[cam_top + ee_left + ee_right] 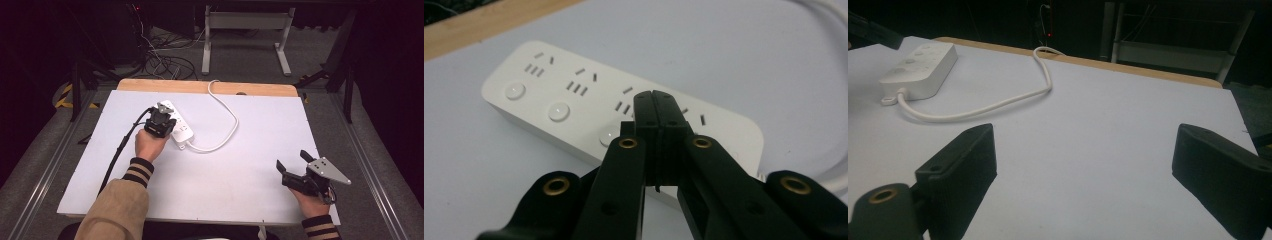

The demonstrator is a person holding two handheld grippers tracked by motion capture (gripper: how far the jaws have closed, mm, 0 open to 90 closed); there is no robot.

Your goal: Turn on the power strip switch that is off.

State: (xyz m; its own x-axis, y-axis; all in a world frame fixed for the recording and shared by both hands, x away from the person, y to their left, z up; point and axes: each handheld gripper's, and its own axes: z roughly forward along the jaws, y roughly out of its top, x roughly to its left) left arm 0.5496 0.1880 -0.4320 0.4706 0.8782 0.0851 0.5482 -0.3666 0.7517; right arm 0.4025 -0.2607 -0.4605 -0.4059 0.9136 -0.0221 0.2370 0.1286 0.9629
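Right tool (292,165) jaws wide apart, empty; left tool (655,107) jaws closed, tips over power strip (574,95).

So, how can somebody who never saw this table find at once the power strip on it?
Look at the white table, toward its far left part, under the left hand-held gripper, whose jaws are shut. There lies the power strip, a long white block with round buttons beside its sockets. A white cable loops from it to the table's far edge.
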